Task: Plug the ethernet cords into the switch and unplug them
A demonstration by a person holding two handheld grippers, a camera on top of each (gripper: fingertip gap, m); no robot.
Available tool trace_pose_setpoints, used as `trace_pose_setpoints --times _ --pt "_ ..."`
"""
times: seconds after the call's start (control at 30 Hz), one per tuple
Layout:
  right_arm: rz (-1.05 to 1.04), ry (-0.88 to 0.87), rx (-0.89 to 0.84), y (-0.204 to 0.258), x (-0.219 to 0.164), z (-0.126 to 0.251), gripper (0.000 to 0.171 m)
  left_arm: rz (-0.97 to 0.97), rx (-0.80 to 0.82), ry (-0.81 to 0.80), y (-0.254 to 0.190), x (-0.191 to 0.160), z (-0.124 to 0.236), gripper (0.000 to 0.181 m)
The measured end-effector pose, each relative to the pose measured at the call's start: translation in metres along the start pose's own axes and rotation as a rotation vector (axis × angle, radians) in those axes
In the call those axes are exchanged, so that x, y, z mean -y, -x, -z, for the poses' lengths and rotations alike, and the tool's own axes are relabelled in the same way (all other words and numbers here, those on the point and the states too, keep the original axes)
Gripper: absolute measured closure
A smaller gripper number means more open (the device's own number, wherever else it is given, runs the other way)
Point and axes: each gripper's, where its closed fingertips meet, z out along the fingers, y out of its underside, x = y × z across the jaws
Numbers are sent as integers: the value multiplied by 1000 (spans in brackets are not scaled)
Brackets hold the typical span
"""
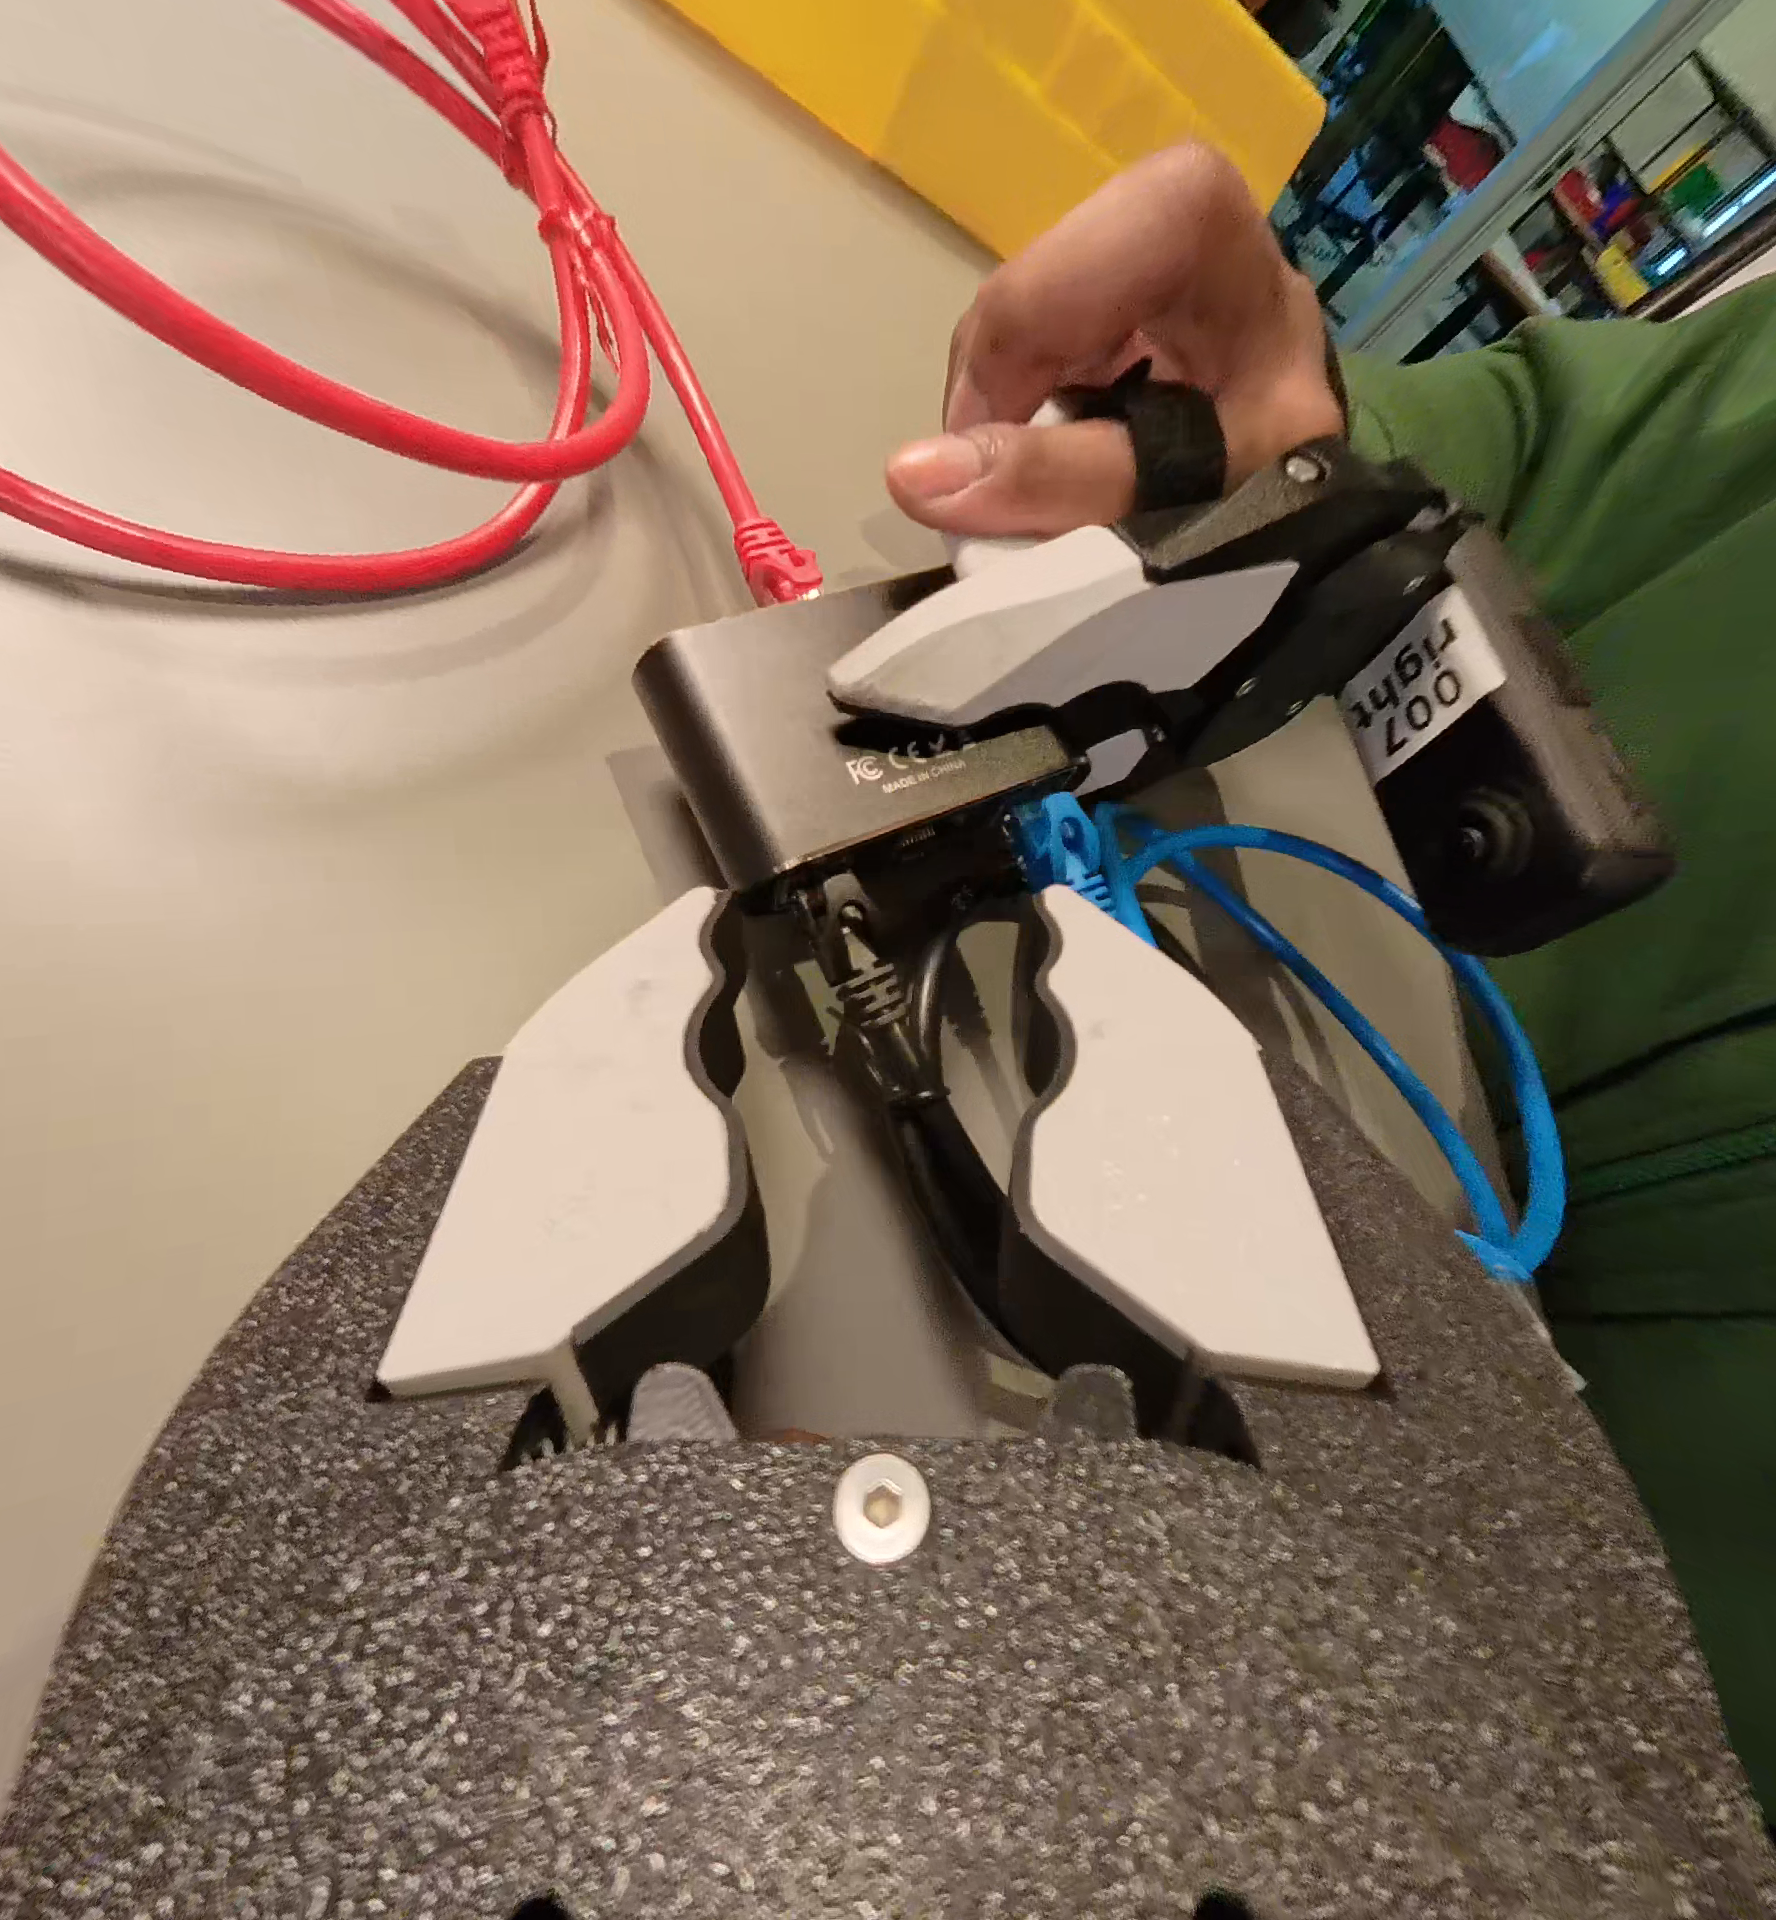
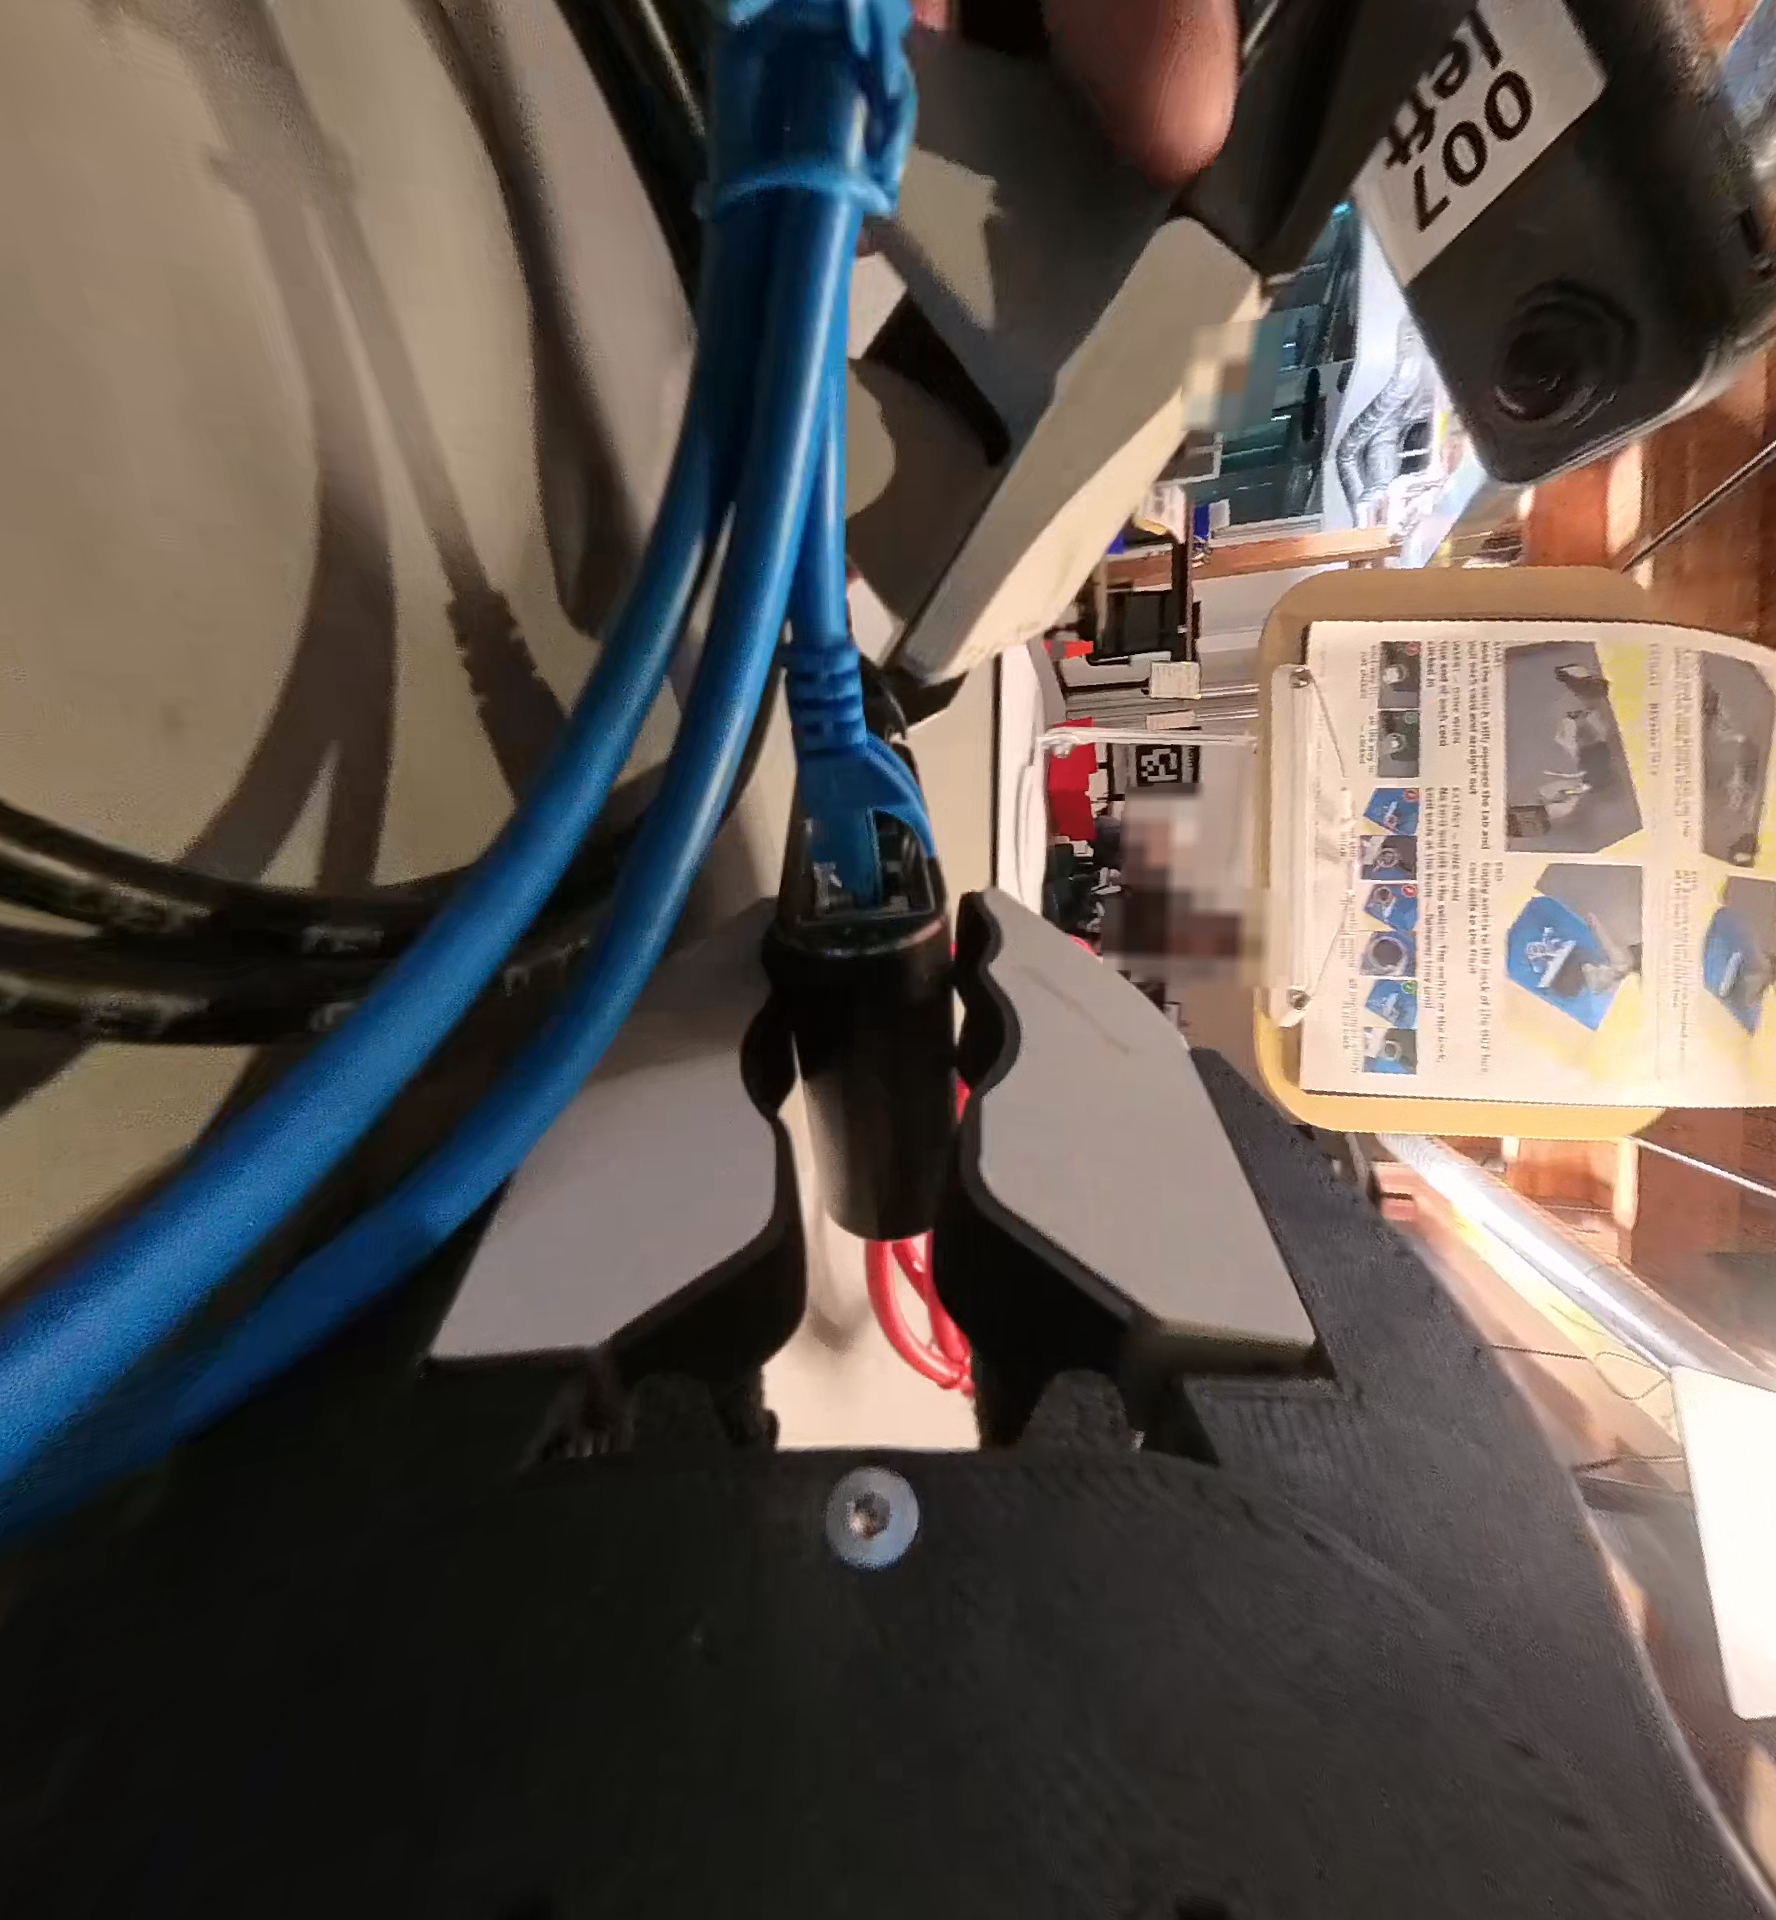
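Observation:
The black switch (image 1: 759,769) is held up off the beige table. My right gripper (image 2: 868,920) is shut on the switch (image 2: 879,1070), which shows edge-on between its pads; it also shows in the left wrist view (image 1: 853,717), clamping the switch from the right. A blue ethernet cord (image 1: 1055,842) is plugged into the near side (image 2: 842,821). A red ethernet cord (image 1: 775,556) is plugged into the far side. My left gripper (image 1: 879,914) is open just below the switch, its fingers on either side of a black power cable (image 1: 873,997).
A yellow bin (image 1: 1019,104) stands at the back of the table (image 1: 240,831). A person's hand (image 1: 1123,343) and green sleeve (image 1: 1642,727) are on the right. Black cables (image 2: 136,935) lie on the left. An instruction sheet on a board (image 2: 1486,862) stands behind.

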Motion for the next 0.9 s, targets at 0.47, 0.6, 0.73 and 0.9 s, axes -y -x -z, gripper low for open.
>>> trace_pose_setpoints --times 0.47,0.6,0.73,0.9 --pt "210 -206 -250 -23 39 23 144 268 -303 -137 -33 20 -3 130" --pt "172 -191 -275 -30 33 23 144 289 -295 -177 -29 24 -1 145" --pt "32 -127 -233 -36 14 17 133 264 -237 -238 -19 29 7 148" --pt "-387 -99 -157 -55 -24 19 137 217 -160 -421 -7 45 29 152"
